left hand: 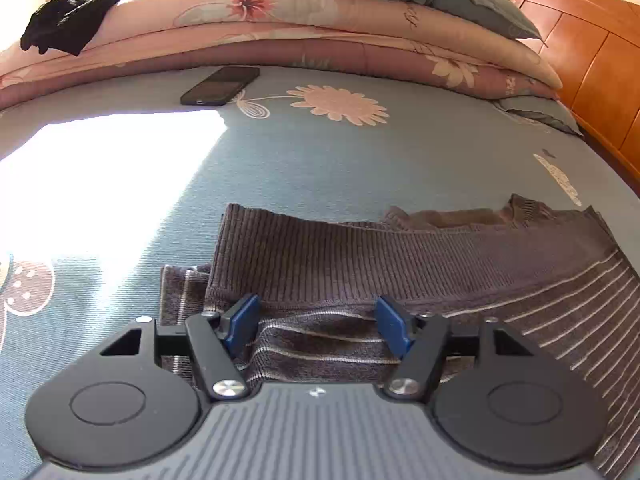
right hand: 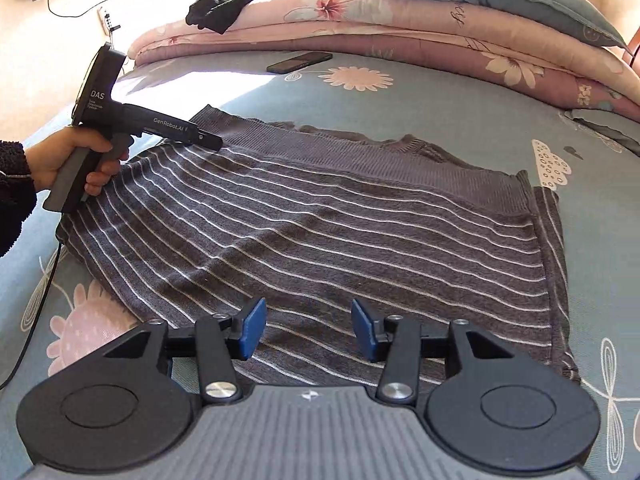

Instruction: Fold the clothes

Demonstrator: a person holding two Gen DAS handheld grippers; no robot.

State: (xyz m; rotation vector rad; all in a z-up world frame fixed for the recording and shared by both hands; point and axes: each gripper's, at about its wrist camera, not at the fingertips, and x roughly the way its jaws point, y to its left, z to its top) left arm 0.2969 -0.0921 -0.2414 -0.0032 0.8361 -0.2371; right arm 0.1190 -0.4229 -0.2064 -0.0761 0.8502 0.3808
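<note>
While the grey striped sweater [right hand: 320, 216] lies flat on the blue floral bedsheet [right hand: 460, 92], I read the scene from its left end across to its right. At the left end my left gripper [left hand: 318, 324] sits low over the knit, its blue pads spread apart with a bunched ridge of striped fabric between them; I cannot see the pads pressing on it, so I judge nothing is pinched yet. From the right wrist view, a hand [right hand: 68, 160] holds that tool by its grip, nose aimed at the ribbed band [left hand: 360, 256] along the far edge. Moving right, the sweater's long axis runs left to right across the bed, stripes following it. My right gripper [right hand: 308, 332] hovers over the near edge, around the middle, jaws spread and empty, cloth lying just under and ahead of them. For the next fold, the near hem lies closest to the right jaws, the left end to the left ones. A black phone [right hand: 300, 62] and a dark garment [right hand: 240, 4] lie well beyond, near the stacked quilts [right hand: 400, 28].
</note>
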